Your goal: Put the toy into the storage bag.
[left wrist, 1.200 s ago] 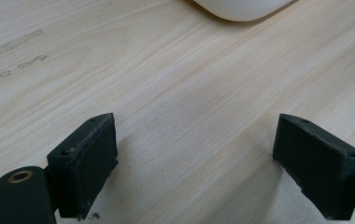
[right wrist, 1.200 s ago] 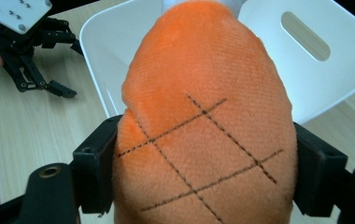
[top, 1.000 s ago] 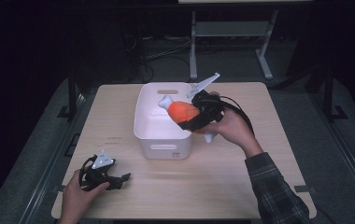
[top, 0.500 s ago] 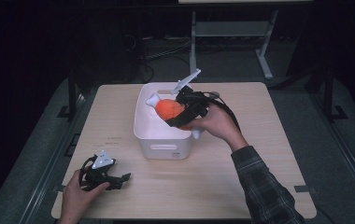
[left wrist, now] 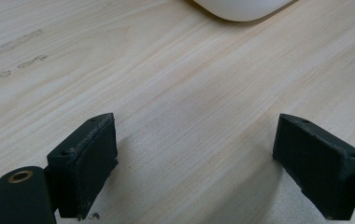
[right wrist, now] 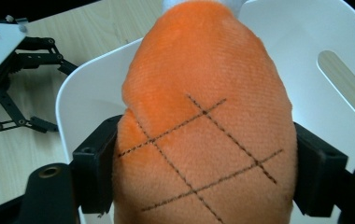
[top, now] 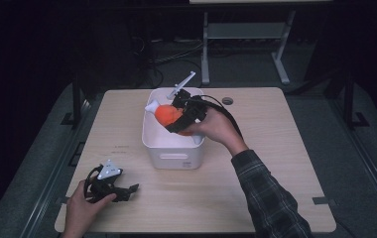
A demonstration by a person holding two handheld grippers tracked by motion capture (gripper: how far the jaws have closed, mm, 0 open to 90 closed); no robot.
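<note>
Nearest to us, at the table's [top: 276,198] front left corner, we see the left gripper [top: 127,191] lying on the wood under the person's left hand [top: 80,210]. In the left gripper view, its jaws stand wide apart with bare tabletop between them, and the rounded base of a white bin [left wrist: 241,8] sits just ahead. Farther back and to the right of that gripper, we see the right gripper [top: 174,115] held over the white bin, its jaws pressed against both sides of an orange plush toy [right wrist: 203,121] stitched with crossing dark lines. The toy hangs over the bin's open top, white tip pointing away.
</note>
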